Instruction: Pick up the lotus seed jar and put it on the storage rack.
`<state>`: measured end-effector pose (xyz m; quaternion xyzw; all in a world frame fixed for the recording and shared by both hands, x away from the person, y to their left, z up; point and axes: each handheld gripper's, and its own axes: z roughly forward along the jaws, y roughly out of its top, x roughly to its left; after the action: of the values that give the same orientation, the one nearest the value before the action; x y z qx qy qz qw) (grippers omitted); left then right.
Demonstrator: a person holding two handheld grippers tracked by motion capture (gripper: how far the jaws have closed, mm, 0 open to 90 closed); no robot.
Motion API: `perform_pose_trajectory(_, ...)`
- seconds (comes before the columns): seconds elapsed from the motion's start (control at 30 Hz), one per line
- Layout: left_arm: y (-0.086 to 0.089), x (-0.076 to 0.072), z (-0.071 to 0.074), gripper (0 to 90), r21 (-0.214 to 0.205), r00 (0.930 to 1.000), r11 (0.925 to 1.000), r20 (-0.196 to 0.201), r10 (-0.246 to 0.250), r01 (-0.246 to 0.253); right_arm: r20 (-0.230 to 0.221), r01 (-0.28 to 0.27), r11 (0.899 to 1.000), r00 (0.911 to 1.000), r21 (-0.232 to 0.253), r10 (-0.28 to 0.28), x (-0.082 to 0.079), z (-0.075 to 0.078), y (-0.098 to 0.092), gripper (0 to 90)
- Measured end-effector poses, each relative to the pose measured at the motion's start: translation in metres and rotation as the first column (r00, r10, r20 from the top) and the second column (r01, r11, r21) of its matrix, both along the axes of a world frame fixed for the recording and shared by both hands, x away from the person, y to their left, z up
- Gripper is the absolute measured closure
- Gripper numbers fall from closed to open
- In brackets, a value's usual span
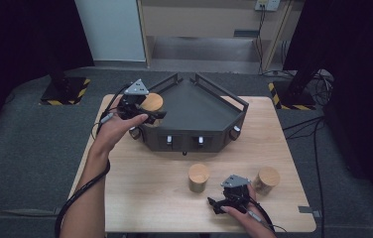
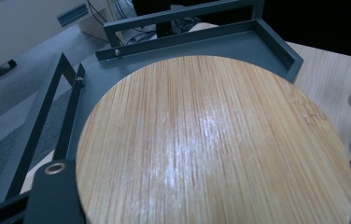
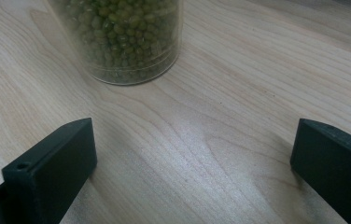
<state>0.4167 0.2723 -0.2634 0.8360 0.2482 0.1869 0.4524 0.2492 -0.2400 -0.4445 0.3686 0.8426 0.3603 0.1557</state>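
Left gripper fingers are clamped on a bamboo-lidded jar, held at the left wing of the dark grey tray, above its floor; whether it touches the floor I can't tell. In the left gripper view the round lid takes up most of the frame, tray rails behind it. Right gripper fingers are spread wide, nothing between them, tips low over the wooden table near its front edge. Just ahead of them stands a clear jar of green beans, apart from both jaws. High view shows two lidded jars on the table: one left of the right gripper, one just right of it.
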Motion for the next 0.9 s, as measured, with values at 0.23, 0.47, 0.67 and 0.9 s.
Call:
perform_pose_trajectory(0.23,-0.007,0.011,-0.005,24.3,0.003,0.9998,0.9998,-0.007,0.019,-0.019,0.000,-0.001,1.000,1.0000,0.000,0.001,0.000,0.000,0.000,0.5)
perform_pose_trajectory(0.47,-0.016,0.019,-0.008,24.3,0.007,0.9995,0.9996,-0.010,0.029,-0.029,0.000,-0.002,1.000,1.0000,0.000,0.002,0.000,0.000,0.000,0.5)
perform_pose_trajectory(0.67,-0.021,0.025,-0.011,24.3,0.015,0.9993,0.9993,-0.017,0.033,-0.033,0.000,-0.004,1.000,1.0000,0.000,0.004,0.000,0.000,-0.001,0.5)
perform_pose_trajectory(0.9,-0.021,0.030,-0.017,24.3,0.012,0.9980,0.9983,-0.026,0.057,-0.057,0.000,-0.004,1.000,1.0000,0.000,0.004,0.000,0.000,-0.001,0.5)
